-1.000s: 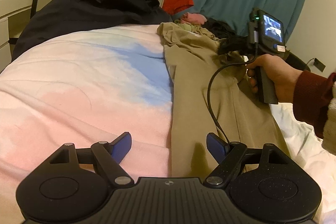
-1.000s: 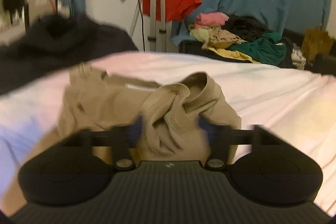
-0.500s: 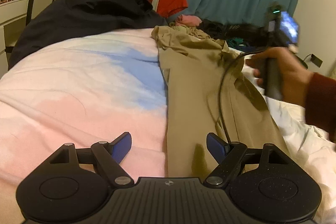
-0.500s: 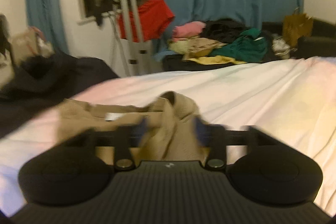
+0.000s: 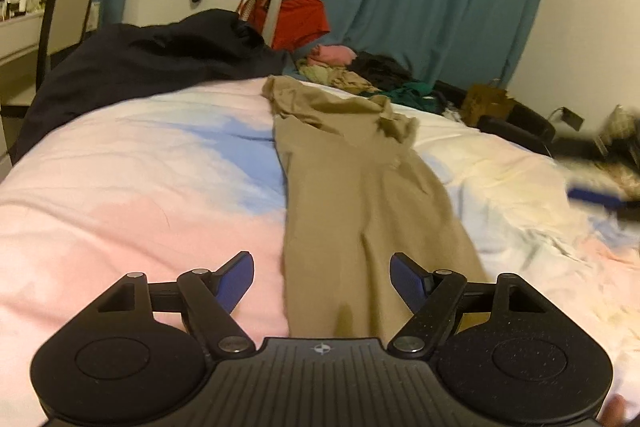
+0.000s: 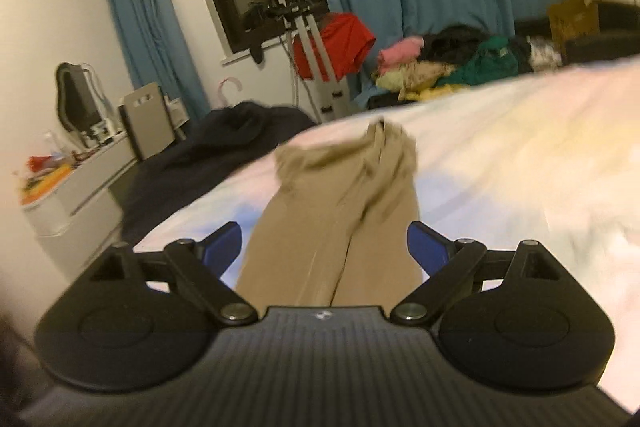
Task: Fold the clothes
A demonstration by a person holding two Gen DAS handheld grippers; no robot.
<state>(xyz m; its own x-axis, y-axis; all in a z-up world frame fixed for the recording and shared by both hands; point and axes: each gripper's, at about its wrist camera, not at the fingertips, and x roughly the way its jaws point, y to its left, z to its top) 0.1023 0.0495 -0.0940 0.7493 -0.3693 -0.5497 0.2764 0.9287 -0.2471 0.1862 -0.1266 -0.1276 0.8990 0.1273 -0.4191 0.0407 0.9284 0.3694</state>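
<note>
Khaki trousers (image 5: pixel 360 187) are lying lengthwise on the bed (image 5: pixel 140 187), waistband bunched at the far end. Left tool (image 5: pixel 322 281) and right tool (image 6: pixel 325 249) are both gaping, gripping nothing (right jaws just opened, left narrowing slightly). Folding now is risking trapped creases, since that bunched waistband isn't flattened.

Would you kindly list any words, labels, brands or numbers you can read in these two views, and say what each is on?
No readable text in either view.
Left claw: small round emblem on its body, no letters.
Right claw: same emblem, blurred.
Trousers: no label shows.
Clutter on the desk: too small and blurred to read.
</note>
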